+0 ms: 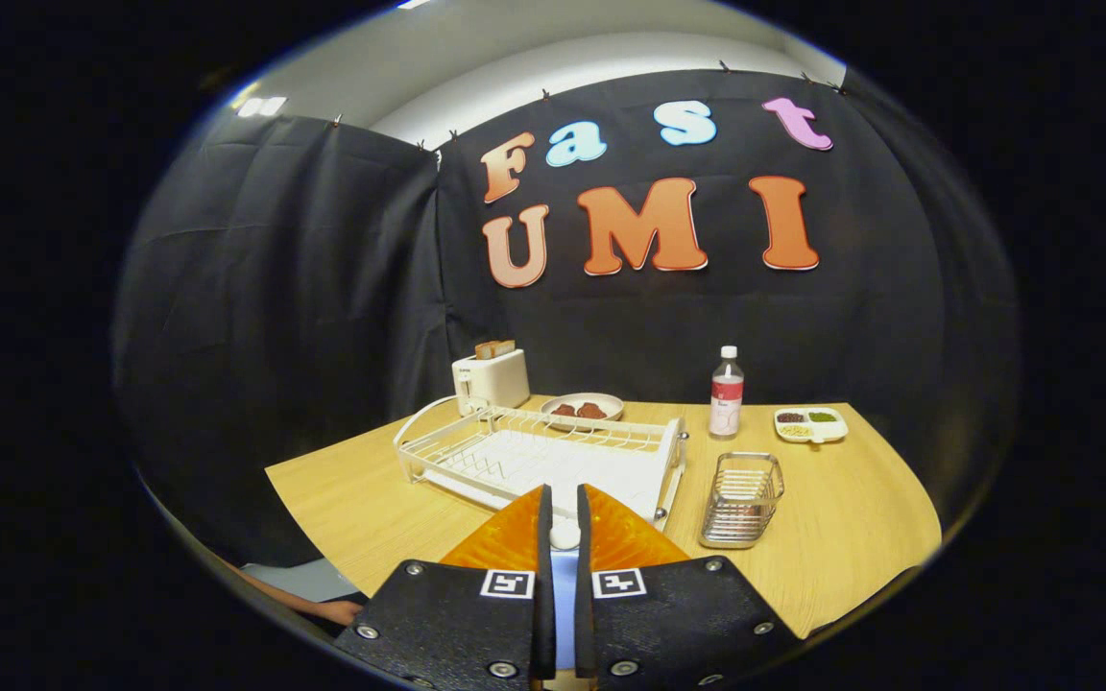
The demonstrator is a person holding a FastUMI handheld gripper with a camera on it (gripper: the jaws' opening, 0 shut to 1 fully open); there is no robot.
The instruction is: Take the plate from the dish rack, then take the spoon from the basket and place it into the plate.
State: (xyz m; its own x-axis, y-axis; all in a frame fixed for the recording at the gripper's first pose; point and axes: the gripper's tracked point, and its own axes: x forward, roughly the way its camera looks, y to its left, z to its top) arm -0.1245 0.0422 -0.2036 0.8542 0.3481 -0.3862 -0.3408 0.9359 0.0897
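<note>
dish rack (534, 461): white wire | basket (743, 499): silver metal | desk (860, 518): pale wood grain | toaster (491, 379): white | bottle (727, 393): clear, red label

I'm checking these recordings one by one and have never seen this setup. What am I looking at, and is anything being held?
There is no robot: a person carries a handheld claw, and the camera rides on it, looking forward along its two fingers. Those fingers stand close together, pinching a small pale thing, perhaps the spoon; I cannot tell for sure. Ahead, on the wooden table, is a white dish rack, with a wire basket beside it. Beyond them stand a toaster, a bowl of food, a bottle and a divided dish.
</note>
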